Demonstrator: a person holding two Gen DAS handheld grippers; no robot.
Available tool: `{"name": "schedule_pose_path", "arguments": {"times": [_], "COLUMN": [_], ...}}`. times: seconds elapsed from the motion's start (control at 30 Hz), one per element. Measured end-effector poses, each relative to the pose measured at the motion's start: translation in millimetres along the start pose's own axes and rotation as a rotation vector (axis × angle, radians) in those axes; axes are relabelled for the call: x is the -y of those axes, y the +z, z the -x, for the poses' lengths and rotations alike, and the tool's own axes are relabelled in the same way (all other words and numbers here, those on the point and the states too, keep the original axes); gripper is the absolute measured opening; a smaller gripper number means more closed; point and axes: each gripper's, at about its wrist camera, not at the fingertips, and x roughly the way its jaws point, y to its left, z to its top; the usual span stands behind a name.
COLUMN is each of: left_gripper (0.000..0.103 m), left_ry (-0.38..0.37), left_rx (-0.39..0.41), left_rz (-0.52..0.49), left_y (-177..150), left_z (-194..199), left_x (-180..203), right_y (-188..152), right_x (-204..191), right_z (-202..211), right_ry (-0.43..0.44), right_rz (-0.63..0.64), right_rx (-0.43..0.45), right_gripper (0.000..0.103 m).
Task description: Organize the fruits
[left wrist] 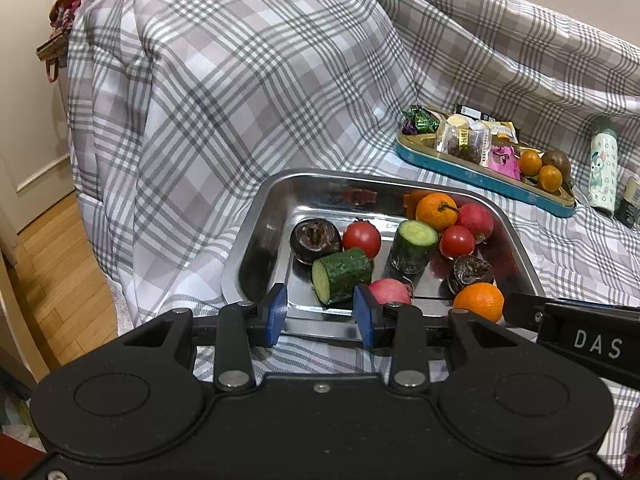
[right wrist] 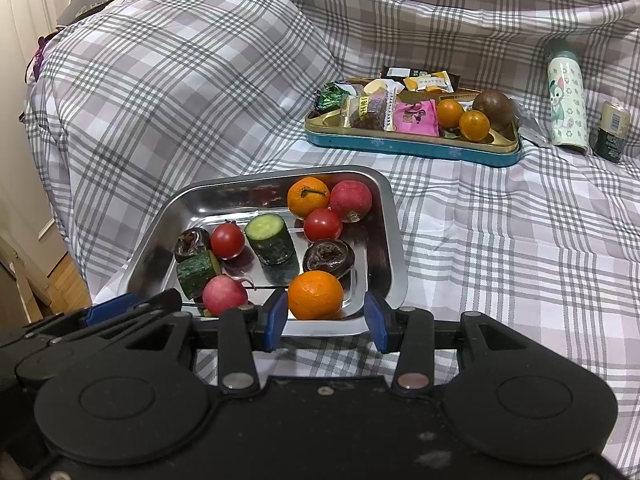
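A steel tray (left wrist: 256, 236) (right wrist: 384, 248) sits on the plaid-covered bed, holding two oranges, two tomatoes, two cucumber pieces, two red radishes and two dark shrivelled fruits. My left gripper (left wrist: 320, 312) is open and empty at the tray's near rim, just before a cucumber piece (left wrist: 340, 276). My right gripper (right wrist: 326, 320) is open and empty at the near rim, with an orange (right wrist: 315, 295) just beyond its fingertips. A blue tin tray (right wrist: 412, 146) (left wrist: 480, 178) farther back holds wrapped snacks, two small oranges (right wrist: 474, 125) and a brown fruit (right wrist: 494, 107).
A white patterned bottle (right wrist: 568, 96) and a small dark jar (right wrist: 612, 132) stand right of the blue tin. A big plaid-covered pillow (left wrist: 224, 80) rises behind the steel tray. The bed edge and wooden floor (left wrist: 60, 276) lie to the left.
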Motion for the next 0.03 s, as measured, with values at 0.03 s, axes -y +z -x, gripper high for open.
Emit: {"name": "schedule_pose_path", "arguments": {"times": [0.03], "left_gripper": [0.045], "left_ry": [0.001], "left_rx": [0.001], "left_rz": [-0.002], "left_y": [0.1], "left_z": [0.0], "left_x": [0.4], "right_y": [0.0], "right_x": [0.6], "right_z": [0.0], "right_ry": [0.0], "right_rz": [-0.002], "right_rx": [0.0], "right_gripper": [0.045]}}
